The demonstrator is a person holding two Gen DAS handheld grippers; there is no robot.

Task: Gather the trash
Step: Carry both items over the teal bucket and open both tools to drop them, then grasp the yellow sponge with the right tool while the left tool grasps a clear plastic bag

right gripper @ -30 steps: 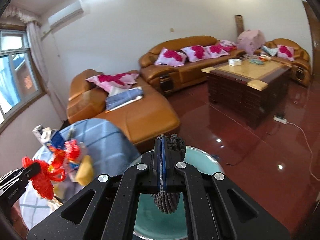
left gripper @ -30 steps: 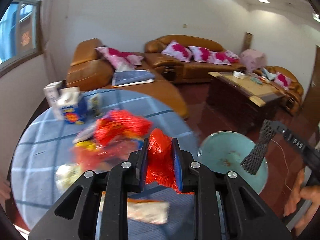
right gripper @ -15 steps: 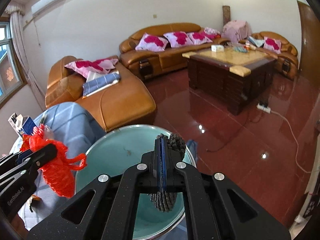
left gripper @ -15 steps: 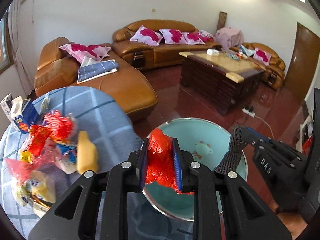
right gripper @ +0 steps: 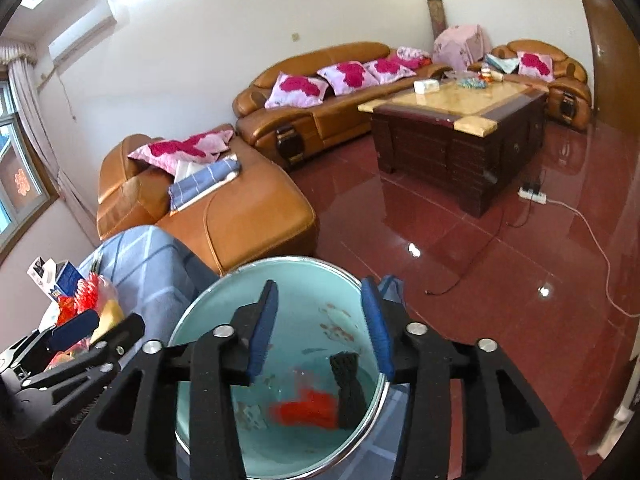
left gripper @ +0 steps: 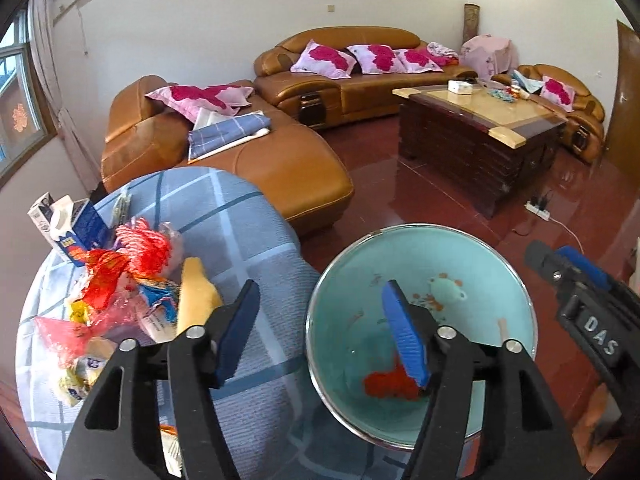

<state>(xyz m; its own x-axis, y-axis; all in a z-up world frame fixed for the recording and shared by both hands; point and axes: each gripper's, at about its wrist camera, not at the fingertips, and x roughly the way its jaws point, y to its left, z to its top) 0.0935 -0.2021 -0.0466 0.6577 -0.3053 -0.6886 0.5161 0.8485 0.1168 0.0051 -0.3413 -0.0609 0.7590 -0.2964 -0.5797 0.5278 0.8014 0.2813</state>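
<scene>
A teal bin (left gripper: 492,280) (right gripper: 224,312) with a metal rim stands on the floor beside the round table. A red net bag (left gripper: 388,386) (right gripper: 306,408) lies in its bottom, and a black mesh piece (right gripper: 348,384) lies against it. My left gripper (left gripper: 322,332) hangs over the bin's near rim, its jaws opening with nothing between them. My right gripper (right gripper: 320,330) hangs over the bin's mouth, its jaws opening too and nothing between them. A heap of red and yellow wrappers (left gripper: 132,280) (right gripper: 86,304) lies on the blue checked tablecloth (left gripper: 240,248).
A blue and white carton (left gripper: 72,228) stands at the table's far left edge. Brown leather sofas (left gripper: 256,168) and a dark coffee table (left gripper: 480,136) stand beyond on the glossy red floor. A power strip (right gripper: 532,194) with a cable lies on the floor at the right.
Both grippers were shut, the left on the red net bag and the right on the black mesh piece; both have opened and the two pieces now lie in the bin.
</scene>
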